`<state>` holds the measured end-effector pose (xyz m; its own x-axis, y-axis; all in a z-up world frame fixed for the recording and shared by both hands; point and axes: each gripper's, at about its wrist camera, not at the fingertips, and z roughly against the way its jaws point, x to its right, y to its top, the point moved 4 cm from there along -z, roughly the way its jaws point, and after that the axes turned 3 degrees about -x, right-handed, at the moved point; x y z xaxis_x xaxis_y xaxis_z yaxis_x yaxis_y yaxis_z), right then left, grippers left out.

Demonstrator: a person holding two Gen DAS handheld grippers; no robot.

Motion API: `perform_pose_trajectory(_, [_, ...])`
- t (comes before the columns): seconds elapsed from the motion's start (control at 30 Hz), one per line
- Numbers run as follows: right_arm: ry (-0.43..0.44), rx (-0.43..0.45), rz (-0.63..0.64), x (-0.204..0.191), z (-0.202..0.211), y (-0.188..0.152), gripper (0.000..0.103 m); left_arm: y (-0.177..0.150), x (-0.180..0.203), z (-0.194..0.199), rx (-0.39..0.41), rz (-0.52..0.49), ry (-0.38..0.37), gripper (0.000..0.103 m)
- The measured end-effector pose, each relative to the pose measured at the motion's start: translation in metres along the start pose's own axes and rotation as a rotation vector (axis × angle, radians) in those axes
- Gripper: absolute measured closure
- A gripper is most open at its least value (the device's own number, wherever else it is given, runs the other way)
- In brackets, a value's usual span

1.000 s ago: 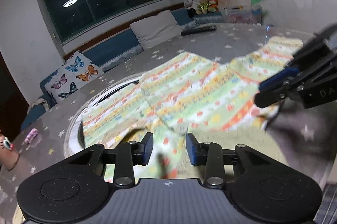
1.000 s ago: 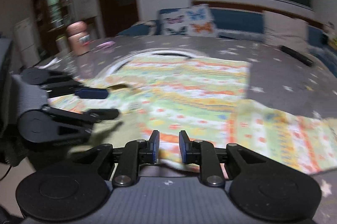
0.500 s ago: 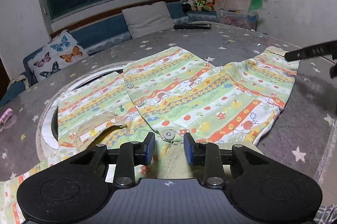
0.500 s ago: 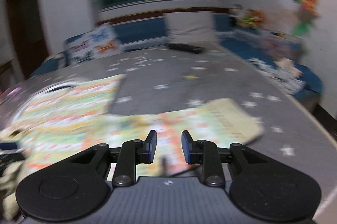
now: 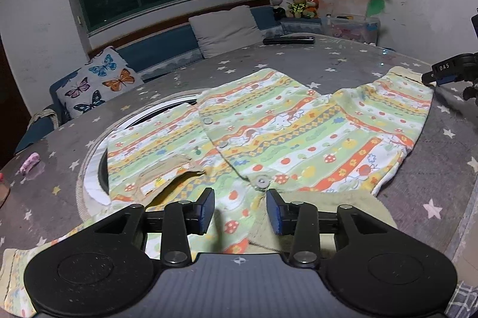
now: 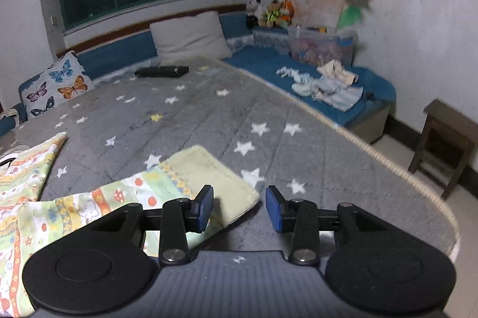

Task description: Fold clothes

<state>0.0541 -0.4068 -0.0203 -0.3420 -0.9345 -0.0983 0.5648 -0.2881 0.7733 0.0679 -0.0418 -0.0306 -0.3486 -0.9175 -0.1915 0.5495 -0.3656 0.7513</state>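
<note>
A child's striped, patterned shirt with snap buttons lies spread on the grey star-patterned table. My left gripper is open and empty, just above the shirt's near hem by a snap button. My right gripper is open and empty over the end of the right sleeve, whose pale cuff lies flat under its left finger. The right gripper also shows at the right edge of the left wrist view, beside the sleeve cuff.
A black remote lies at the table's far side. A round white mat lies under the shirt's left part. A small pink item sits at the left. Blue bench with cushions, loose clothes and a wooden stool stand beyond the table edge.
My right gripper has swung away from the shirt's body to the sleeve end on the right. Both grippers have opened wider. The left gripper steadied over the near hem.
</note>
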Motion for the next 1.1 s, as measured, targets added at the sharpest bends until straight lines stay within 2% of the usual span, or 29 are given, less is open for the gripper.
perform_pose_trajectory(0.07, [0.005,-0.006,0.000,-0.001,-0.003,-0.002,0.071,-0.001,-0.002,0.000,-0.004,0.004,0.009,0.059])
perform_pose_trajectory(0.1, [0.007,-0.009,0.000,-0.002,-0.004,-0.002,0.077,-0.002,-0.003,0.001,-0.007,0.007,0.013,0.059])
perform_pose_trajectory(0.13, [0.012,-0.012,-0.001,-0.003,-0.005,-0.003,0.089,-0.003,-0.004,0.001,-0.007,0.009,0.018,0.058])
perform_pose_trajectory(0.17, [0.021,-0.014,-0.004,-0.003,-0.004,-0.002,0.092,-0.002,-0.006,0.002,-0.004,0.012,0.026,0.057])
perform_pose_trajectory(0.33, [0.040,0.017,-0.002,-0.009,0.007,0.004,0.093,0.006,-0.026,-0.001,0.017,0.036,0.077,0.050])
perform_pose_trajectory(0.5, [0.072,0.059,-0.001,-0.016,0.025,0.012,0.095,0.014,-0.044,-0.019,0.005,0.069,0.105,0.050])
perform_pose_trajectory(0.6, [0.100,0.083,0.009,-0.024,0.036,0.018,0.095,0.018,-0.047,-0.027,0.003,0.088,0.092,0.055])
perform_pose_trajectory(0.63, [0.110,0.089,0.015,-0.027,0.039,0.019,0.095,0.018,-0.046,-0.029,0.007,0.092,0.077,0.064])
perform_pose_trajectory(0.67, [0.119,0.096,0.020,-0.029,0.043,0.021,0.095,0.019,-0.046,-0.031,0.009,0.095,0.061,0.068])
perform_pose_trajectory(0.93, [0.196,0.146,0.061,-0.052,0.070,0.034,0.095,0.010,-0.040,-0.043,-0.031,0.068,-0.014,0.068])
perform_pose_trajectory(1.1, [0.254,0.160,0.093,-0.070,0.083,0.038,0.095,0.014,-0.042,-0.036,-0.012,0.082,-0.007,0.067])
